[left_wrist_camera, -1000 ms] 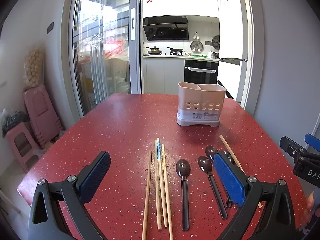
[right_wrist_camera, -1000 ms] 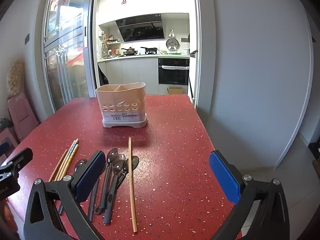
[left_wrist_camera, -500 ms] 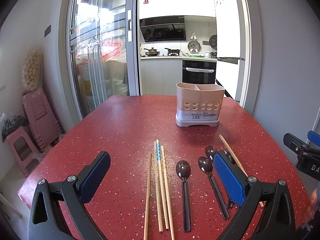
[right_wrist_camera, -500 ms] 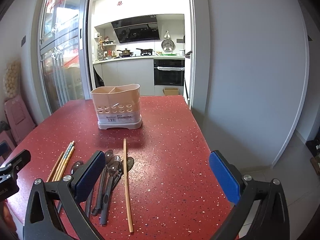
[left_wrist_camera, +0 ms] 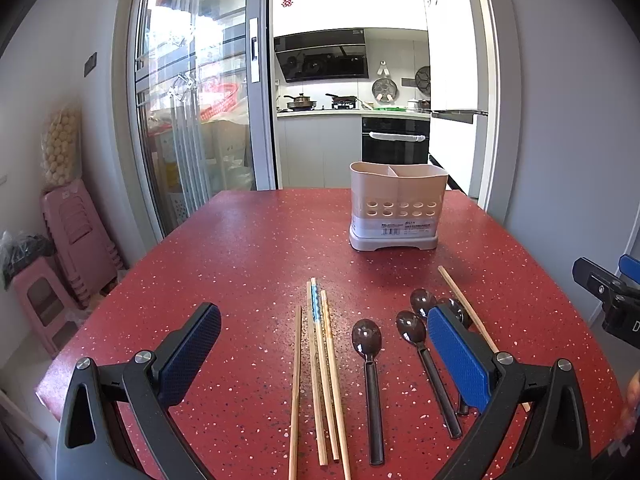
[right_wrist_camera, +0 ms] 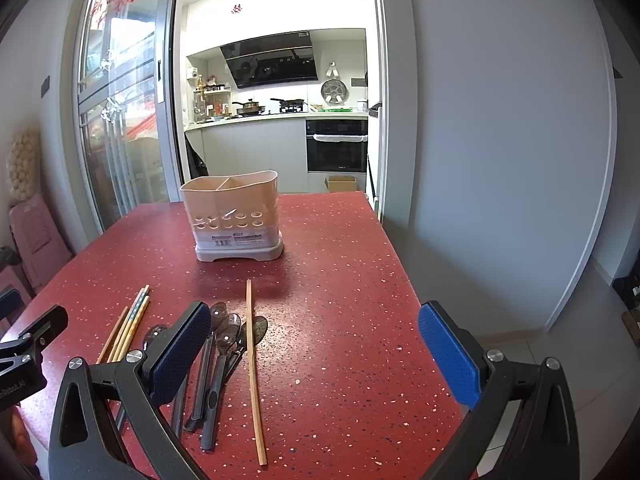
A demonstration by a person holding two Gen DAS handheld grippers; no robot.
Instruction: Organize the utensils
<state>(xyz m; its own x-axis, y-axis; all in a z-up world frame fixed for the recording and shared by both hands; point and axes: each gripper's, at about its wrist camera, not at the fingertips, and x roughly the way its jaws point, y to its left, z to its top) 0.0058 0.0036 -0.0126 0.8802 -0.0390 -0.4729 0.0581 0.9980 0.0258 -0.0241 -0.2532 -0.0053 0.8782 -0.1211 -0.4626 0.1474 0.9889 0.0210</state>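
Red speckled surface point(left_wrist_camera: 248, 248) carrying the utensils, seen from both wrist cameras. Nearest the left gripper point(left_wrist_camera: 324, 356), whose fingers stand wide apart and hold nothing, a bundle of chopsticks point(left_wrist_camera: 320, 360) lies lengthwise between the fingers, with dark spoons point(left_wrist_camera: 370, 364) just inside and under the right finger. The right gripper point(right_wrist_camera: 314, 350), fingers likewise spread and empty, has the spoons beside and partly behind its left finger and a single stray chopstick point(right_wrist_camera: 253, 364) just inboard of that finger. Judged step: the approach to a first pick. A good grasp would centre the fingers across one utensil's shaft and close low against the surface; the overlapping spoons risk being dragged together. Beyond both fingertips stands the beige utensil holder point(left_wrist_camera: 398, 208), two compartments, apparently empty, with a clear path to it. Farther off: a sliding glass door point(left_wrist_camera: 192, 112), stacked pink stools point(left_wrist_camera: 68, 232) and the kitchen.
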